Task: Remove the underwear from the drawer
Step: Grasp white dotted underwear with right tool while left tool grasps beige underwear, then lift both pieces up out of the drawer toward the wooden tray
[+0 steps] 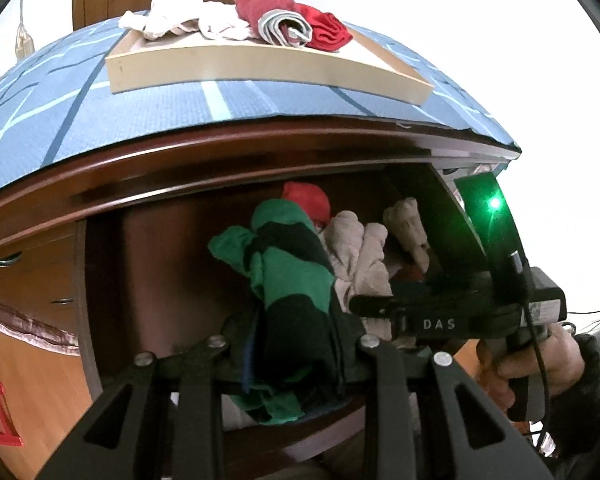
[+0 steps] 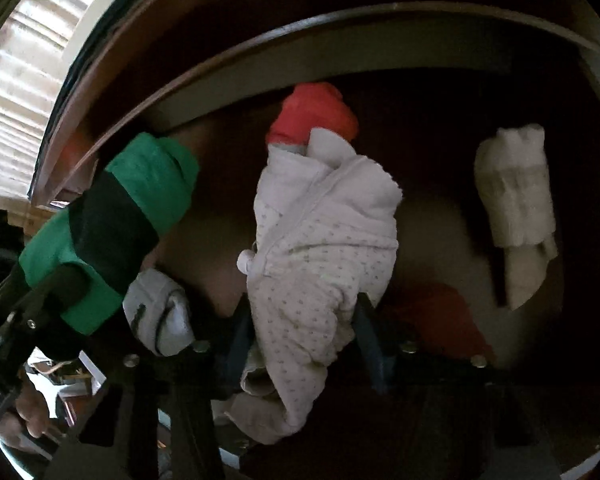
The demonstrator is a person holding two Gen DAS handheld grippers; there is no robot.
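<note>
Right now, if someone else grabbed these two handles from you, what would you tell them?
Left gripper: shut on the green-and-black underwear, lifted at the drawer mouth.
Right gripper: shut on the white dotted underwear, inside the drawer.
Done: several pieces already lie in the wooden tray on top.
Left: carry both held pieces out, then fetch the red piece, the rolled white piece and the small grey one.

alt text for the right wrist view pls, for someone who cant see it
Inside a dark wooden drawer, the right hand-held gripper is shut on a white dotted garment. The left hand-held gripper holds a green and black striped garment at left. A red garment lies behind, and a rolled white one at right.
</note>
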